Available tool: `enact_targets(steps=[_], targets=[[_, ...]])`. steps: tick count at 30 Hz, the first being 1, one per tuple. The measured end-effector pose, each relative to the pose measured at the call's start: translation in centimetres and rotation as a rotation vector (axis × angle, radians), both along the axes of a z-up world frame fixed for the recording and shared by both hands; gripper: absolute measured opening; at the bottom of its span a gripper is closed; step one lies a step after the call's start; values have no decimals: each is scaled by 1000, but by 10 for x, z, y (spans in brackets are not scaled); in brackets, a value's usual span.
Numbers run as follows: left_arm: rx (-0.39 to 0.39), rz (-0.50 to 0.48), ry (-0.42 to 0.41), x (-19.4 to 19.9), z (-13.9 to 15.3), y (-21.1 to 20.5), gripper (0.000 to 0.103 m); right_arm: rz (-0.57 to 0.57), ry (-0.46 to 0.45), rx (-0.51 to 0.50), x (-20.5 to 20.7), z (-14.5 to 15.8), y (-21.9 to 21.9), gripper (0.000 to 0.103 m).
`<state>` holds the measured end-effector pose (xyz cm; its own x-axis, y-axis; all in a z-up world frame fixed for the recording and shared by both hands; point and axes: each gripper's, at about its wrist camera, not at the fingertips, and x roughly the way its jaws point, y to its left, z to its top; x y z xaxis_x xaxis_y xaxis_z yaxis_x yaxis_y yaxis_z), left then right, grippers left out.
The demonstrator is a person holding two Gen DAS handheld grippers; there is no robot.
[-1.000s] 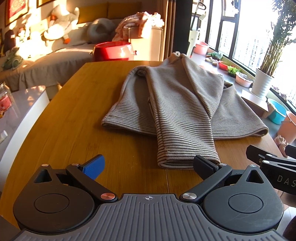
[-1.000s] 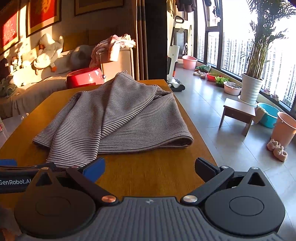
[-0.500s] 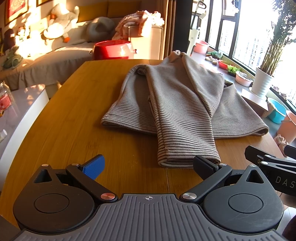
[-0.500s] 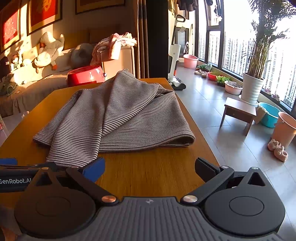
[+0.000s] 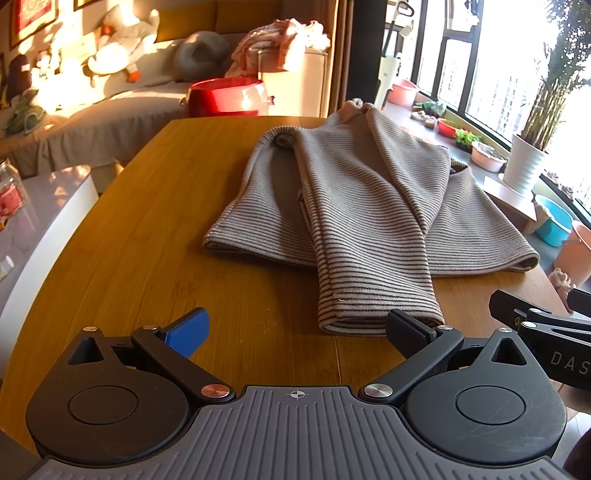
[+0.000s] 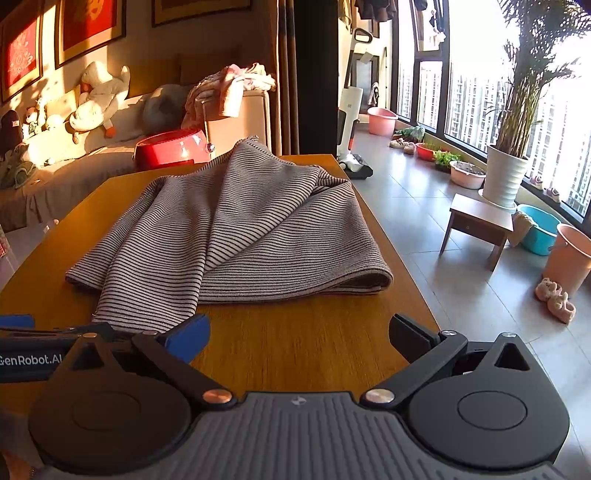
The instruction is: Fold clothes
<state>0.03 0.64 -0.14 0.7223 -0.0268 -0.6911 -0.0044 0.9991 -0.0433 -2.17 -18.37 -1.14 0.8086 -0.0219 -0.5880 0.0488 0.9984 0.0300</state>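
Observation:
A grey striped sweater (image 5: 362, 206) lies on the wooden table (image 5: 147, 229), partly folded, with a sleeve laid lengthwise over the body and its cuff toward me. It also shows in the right wrist view (image 6: 243, 229). My left gripper (image 5: 297, 328) is open and empty, low over the table just before the cuff. My right gripper (image 6: 299, 332) is open and empty at the table's near right corner, short of the sweater's hem. The right gripper's side shows at the right edge of the left wrist view (image 5: 543, 325).
The table's right edge (image 6: 399, 258) drops to a tiled floor with a small stool (image 6: 480, 225), buckets (image 6: 569, 254) and a potted plant (image 6: 506, 181). A red basin (image 5: 225, 96) and a sofa with plush toys (image 5: 122, 33) stand beyond the far edge.
Both grippers have edged slightly forward toward the sweater. The sweater has not moved and both grippers stay open.

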Motion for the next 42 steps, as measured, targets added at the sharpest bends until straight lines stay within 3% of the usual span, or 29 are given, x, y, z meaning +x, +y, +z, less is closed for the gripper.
enact_targets(steps=[17, 25, 31, 38, 42], targets=[[-3, 2, 14, 4, -4, 2, 103, 7, 12, -1, 3, -1, 1, 103], [-15, -55, 33, 26, -5, 2, 103, 18, 31, -22, 16, -8, -1, 103], [9, -92, -10, 59, 0, 8, 103, 39, 29, -26, 43, -10, -2, 103], [-45, -76, -105, 107, 11, 31, 103, 83, -11, -33, 88, 3, 8, 103], [-71, -90, -170, 128, 18, 41, 103, 79, -51, 11, 119, 18, 10, 103]])
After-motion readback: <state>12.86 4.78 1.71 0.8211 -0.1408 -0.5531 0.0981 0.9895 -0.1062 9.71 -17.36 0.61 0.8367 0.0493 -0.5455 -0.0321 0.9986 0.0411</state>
